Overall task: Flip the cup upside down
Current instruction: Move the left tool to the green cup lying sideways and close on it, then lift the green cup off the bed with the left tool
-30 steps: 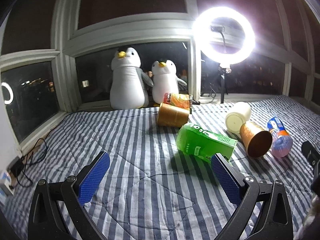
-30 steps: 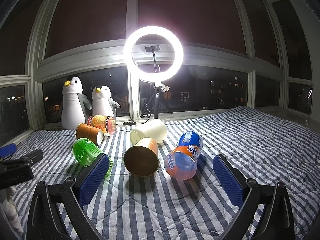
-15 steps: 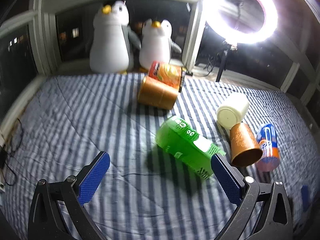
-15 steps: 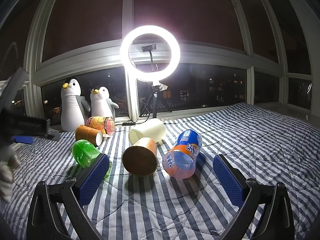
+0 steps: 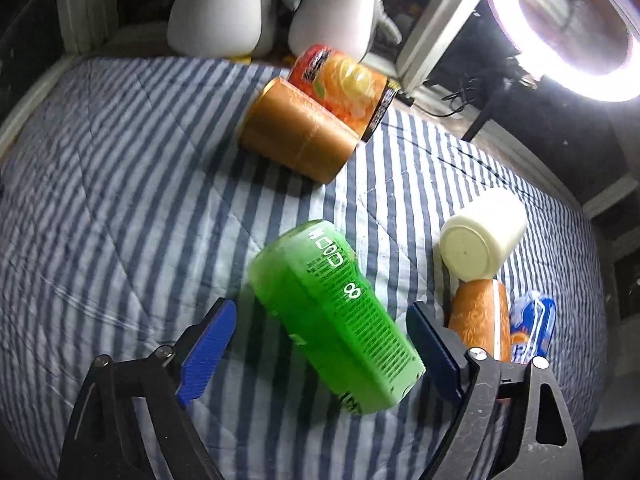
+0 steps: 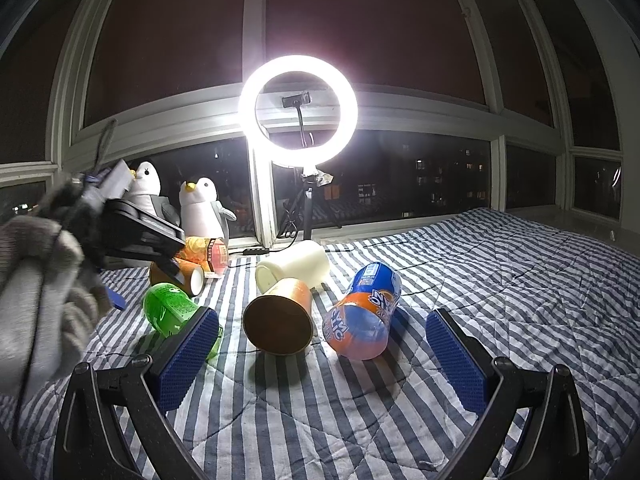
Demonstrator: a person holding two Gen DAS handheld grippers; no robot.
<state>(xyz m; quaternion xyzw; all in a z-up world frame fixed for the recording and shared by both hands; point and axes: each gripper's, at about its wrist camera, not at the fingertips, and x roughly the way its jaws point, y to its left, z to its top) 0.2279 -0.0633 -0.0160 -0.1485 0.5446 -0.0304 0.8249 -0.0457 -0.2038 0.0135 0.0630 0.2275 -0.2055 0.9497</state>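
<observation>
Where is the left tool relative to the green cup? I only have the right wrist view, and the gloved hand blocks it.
Observer: The left tool is open, and the green cup lies on its side between its two fingers.
Operator: Is it touching the cup?
Observer: Striped quilt shows between the left finger and the cup. At the right finger I cannot tell whether there is contact.
</observation>
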